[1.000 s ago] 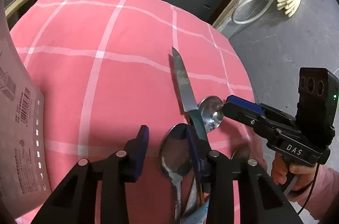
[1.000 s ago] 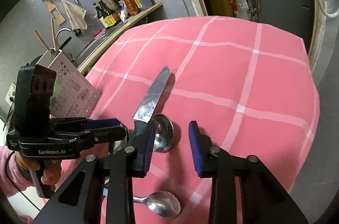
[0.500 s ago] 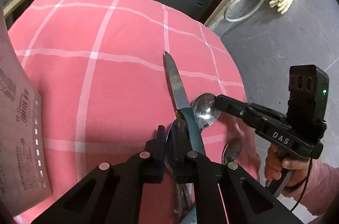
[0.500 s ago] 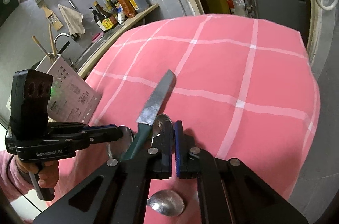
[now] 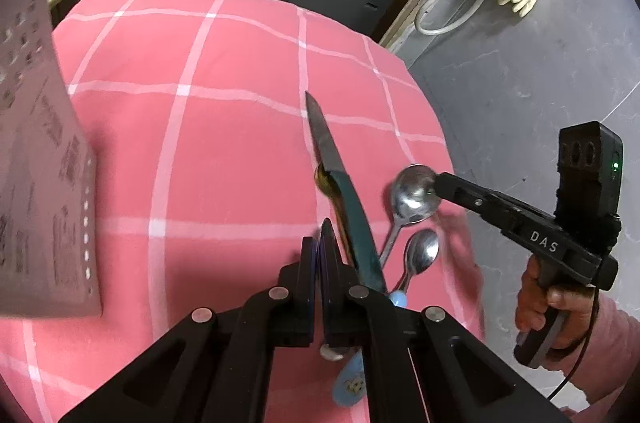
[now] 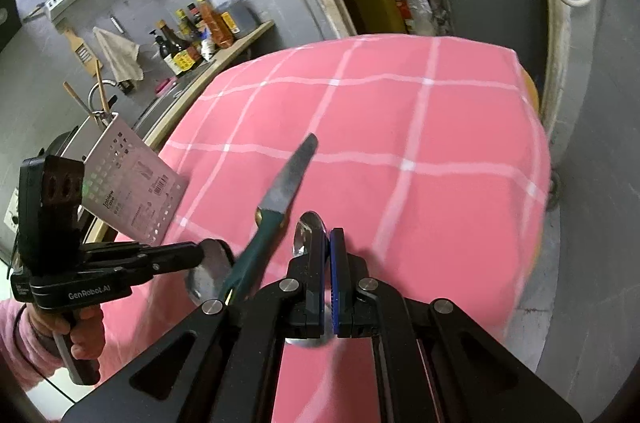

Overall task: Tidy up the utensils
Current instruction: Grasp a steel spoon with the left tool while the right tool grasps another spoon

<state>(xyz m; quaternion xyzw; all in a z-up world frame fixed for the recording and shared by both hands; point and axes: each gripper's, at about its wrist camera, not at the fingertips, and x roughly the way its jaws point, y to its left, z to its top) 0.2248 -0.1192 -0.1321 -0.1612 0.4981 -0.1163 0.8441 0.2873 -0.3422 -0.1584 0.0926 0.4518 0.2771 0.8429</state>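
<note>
The perforated metal utensil holder (image 5: 40, 183) (image 6: 132, 191) stands well off to the left of my left gripper (image 5: 320, 247) (image 6: 196, 255), with wooden chopsticks (image 6: 100, 91) poking out of its top. My left jaws are clenched on the bowl of a big spoon (image 6: 208, 271), and my right gripper (image 6: 326, 243) (image 5: 440, 183) is clamped on the bowl of a steel spoon (image 5: 412, 195) (image 6: 308, 231). Between the two runs a green-handled knife (image 5: 344, 199) (image 6: 276, 207), its handle just beside my left fingers, and a small blue-handled spoon (image 5: 422, 251) lies on the pink checked tablecloth (image 5: 240, 143) under my right jaws.
</note>
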